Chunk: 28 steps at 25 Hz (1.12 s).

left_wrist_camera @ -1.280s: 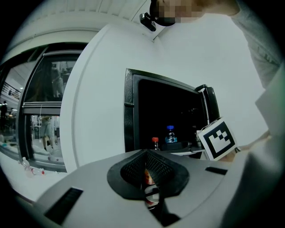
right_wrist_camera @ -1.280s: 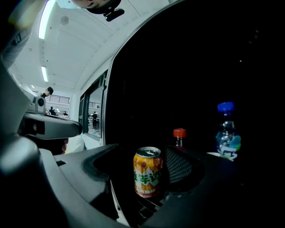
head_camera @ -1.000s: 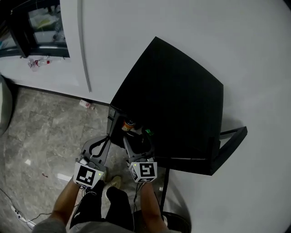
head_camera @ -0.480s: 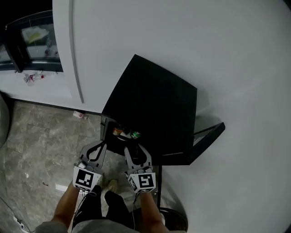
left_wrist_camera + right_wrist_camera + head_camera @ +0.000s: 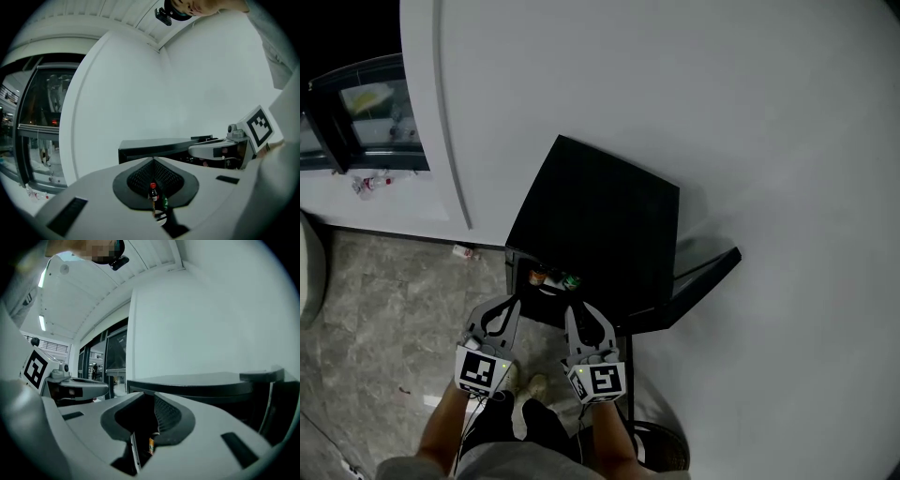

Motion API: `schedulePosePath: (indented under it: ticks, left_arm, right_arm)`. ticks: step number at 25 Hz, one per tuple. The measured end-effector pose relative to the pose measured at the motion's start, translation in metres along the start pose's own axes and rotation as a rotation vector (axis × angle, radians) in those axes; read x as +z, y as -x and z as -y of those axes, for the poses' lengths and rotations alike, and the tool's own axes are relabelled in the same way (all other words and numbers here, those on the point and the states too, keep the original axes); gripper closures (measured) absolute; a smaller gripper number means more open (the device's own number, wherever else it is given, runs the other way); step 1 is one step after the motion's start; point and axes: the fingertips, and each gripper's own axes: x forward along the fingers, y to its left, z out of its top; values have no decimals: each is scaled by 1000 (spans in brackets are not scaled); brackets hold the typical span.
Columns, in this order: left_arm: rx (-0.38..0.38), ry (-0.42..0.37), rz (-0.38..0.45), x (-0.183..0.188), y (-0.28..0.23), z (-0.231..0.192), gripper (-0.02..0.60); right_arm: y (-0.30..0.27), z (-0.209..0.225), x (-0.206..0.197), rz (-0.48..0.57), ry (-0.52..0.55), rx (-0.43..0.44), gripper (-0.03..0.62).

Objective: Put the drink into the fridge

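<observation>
One fridge [image 5: 600,225], two drinks, red-capped drink [image 5: 152,193], green drink [image 5: 165,202], two claws, left claw [image 5: 508,305], right claw [image 5: 579,311]

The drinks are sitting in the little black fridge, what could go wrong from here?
The door stands wide open on the black fridge, so cold probably escapes until it is shut. The bottles look close to the front of the fridge and might get knocked or tip as the door swings closed.
</observation>
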Motion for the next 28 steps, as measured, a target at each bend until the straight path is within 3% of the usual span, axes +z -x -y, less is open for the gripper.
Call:
schedulePosePath:
  ticks: [9, 28]
  left_arm:
    - [-35, -4, -8, 36, 10, 16, 577]
    - [-56, -9, 29, 66, 24, 24, 577]
  right_arm:
    - [20, -9, 35, -21, -13, -3, 537]
    - [47, -7, 59, 0, -2, -62, 551]
